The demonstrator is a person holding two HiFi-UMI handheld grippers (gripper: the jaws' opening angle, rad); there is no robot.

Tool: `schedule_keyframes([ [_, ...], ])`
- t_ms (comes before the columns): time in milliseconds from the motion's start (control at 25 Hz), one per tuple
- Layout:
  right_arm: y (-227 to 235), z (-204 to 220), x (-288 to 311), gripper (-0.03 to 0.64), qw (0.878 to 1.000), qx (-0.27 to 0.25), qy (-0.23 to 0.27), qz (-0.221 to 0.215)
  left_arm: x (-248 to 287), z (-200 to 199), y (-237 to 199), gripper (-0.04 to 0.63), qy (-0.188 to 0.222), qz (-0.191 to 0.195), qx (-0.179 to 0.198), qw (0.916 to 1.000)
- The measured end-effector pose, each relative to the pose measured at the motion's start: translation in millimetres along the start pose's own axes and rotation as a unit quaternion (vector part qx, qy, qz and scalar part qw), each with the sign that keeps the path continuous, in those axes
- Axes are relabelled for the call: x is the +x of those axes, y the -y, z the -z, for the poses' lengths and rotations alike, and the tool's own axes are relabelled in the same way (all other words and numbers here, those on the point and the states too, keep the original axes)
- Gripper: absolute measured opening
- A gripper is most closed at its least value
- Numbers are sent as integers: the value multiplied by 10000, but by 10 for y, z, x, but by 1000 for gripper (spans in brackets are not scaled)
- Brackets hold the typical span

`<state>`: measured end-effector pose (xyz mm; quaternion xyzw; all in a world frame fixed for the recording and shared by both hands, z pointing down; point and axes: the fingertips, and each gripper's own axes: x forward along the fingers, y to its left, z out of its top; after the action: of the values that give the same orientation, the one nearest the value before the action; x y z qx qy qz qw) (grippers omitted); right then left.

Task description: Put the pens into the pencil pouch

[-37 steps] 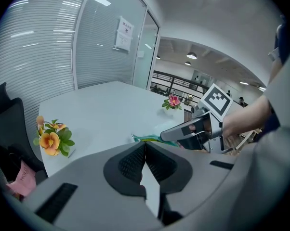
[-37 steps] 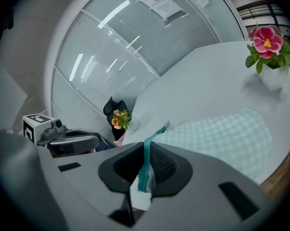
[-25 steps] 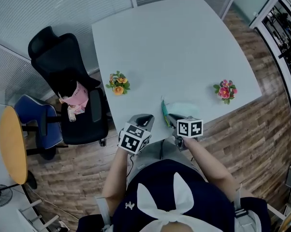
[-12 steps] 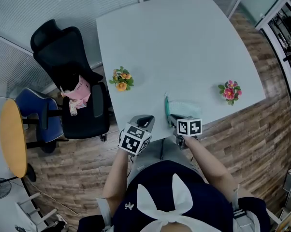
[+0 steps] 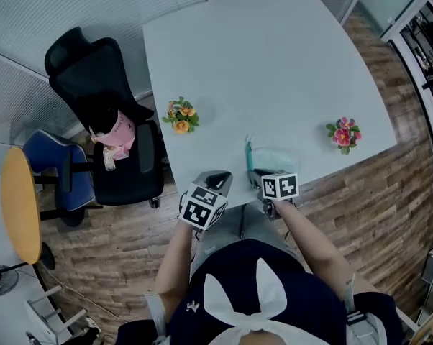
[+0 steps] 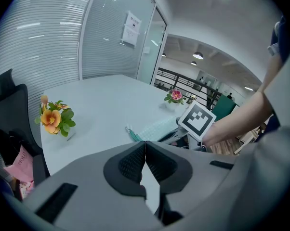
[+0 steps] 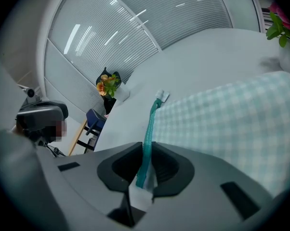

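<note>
right gripper (image 7: 146,144), jaws just loosening, pinches pencil pouch (image 7: 231,129), seen only in its view; left gripper (image 6: 145,143) clenched.

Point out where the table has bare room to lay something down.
The whole far half of the table is bare, and so is the middle stretch between the orange flowers and the pink flowers. It is crowded only at the near edge, around the pouch.

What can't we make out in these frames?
Pens: in no view; the cloth of the pouch hides its inside.
Pouch's right part: right gripper view, cut off by the picture edge.
Notice on the glass wall: left gripper view, too small to read.
</note>
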<state>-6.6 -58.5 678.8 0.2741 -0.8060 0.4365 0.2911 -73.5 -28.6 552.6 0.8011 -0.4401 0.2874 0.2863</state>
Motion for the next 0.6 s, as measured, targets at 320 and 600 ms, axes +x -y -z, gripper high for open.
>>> schedule_keyframes([
  [320,-40,-43,-76,118,9999,-124,-49,-104,-1,-43,2,23,27,-10,60,10000],
  [600,-49,-191,-308,120,9992,-65,322,-238,-5,-144,-15,23,125,-61,109,9998],
])
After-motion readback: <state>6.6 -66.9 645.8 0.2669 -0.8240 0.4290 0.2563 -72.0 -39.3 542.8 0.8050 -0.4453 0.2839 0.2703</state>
